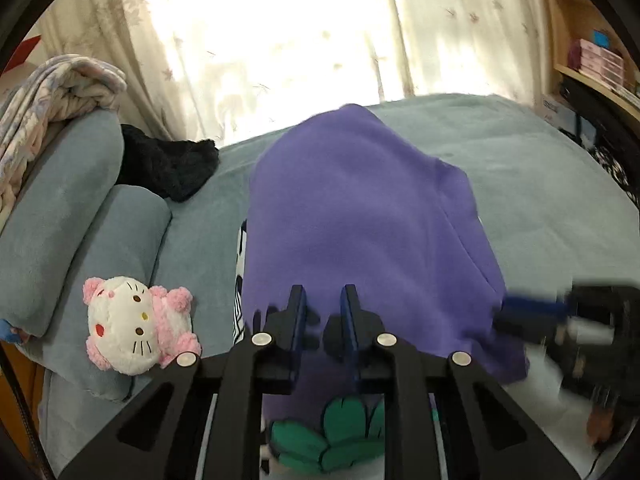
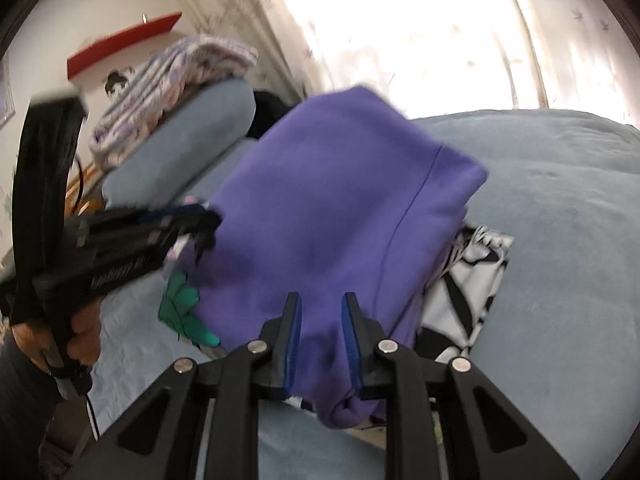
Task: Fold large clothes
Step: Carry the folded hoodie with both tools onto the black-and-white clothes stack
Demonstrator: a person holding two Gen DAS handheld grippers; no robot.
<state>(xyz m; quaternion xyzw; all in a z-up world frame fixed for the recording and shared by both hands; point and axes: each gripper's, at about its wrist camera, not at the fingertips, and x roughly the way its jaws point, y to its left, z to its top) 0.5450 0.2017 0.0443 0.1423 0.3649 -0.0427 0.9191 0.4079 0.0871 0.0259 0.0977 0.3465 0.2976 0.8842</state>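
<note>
Both grippers pinch the near edge of a purple garment: left gripper (image 1: 323, 308) has its two fingers closed on a bunch of the purple fabric, right gripper (image 2: 321, 320) likewise has cloth squeezed between its blue pads. Purple garment (image 1: 360, 208) is lifted by that edge and tents up over the bed, its far end drooping back toward the blanket. Green leaf-shaped patch (image 1: 340, 428) hangs under the left fingers, seems part of the same garment. Black-and-white patterned cloth (image 2: 468, 280) lies under the purple piece, partly covered. Grey-blue bed cover (image 1: 540, 184) beneath everything. Off to the left, a pink and white plush toy (image 1: 136, 324), then grey pillows (image 1: 64, 208), a black cloth (image 1: 168, 160), a folded floral blanket (image 1: 48, 92), curtains (image 1: 280, 40) behind

Risks, judged from here: grips look shallow near the edge, so thick fleece could slip out of one side and the fold would go crooked; the patterned cloth underneath may drag along if it catches; a wide swing left could knock the plush toy
</note>
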